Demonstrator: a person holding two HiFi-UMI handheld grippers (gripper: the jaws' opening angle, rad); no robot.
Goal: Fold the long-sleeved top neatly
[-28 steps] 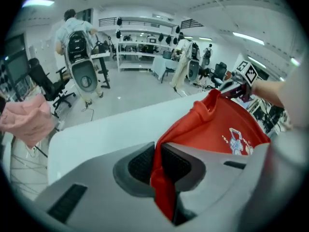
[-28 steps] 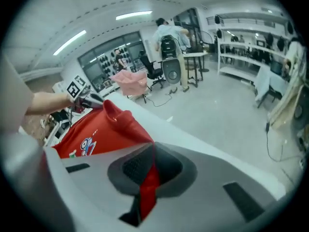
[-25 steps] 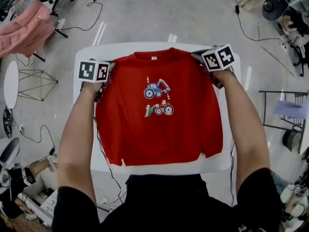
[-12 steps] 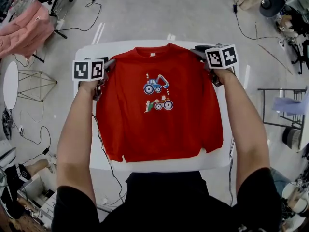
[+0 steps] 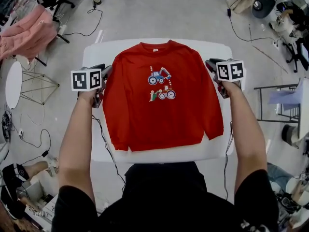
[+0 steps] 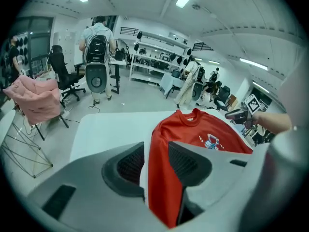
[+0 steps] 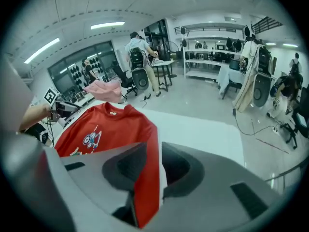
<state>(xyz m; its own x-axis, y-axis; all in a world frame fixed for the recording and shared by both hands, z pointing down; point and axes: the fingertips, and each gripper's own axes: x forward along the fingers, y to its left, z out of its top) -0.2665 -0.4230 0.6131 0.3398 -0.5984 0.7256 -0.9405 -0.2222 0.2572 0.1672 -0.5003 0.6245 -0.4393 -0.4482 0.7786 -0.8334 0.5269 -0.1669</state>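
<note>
1. The top [image 5: 161, 98] lies flat and front up in the middle of the table [image 5: 96, 52]. Spreading looks finished, and no fold is made yet.
2. The left gripper [image 5: 106, 72] is released. Its jaws have just been opening and pinch nothing; the top's edge only shows through the gap. It hovers just beside the left sleeve [image 5: 110, 117].
3. The right gripper [image 5: 211, 64] is also released. Its jaws have just been closing partway, yet they stand apart with no cloth pressed. It hangs over bare table near the right shoulder.
4. The next move is probably a side fold. That calls for gripping one sleeve or side edge and carrying it inward with the line kept straight.
5. The top is red and smooth. Its collar [image 5: 155, 46] points away from the person, a tractor print [image 5: 161, 83] sits on the chest, and both sleeves lie along the sides.
</note>
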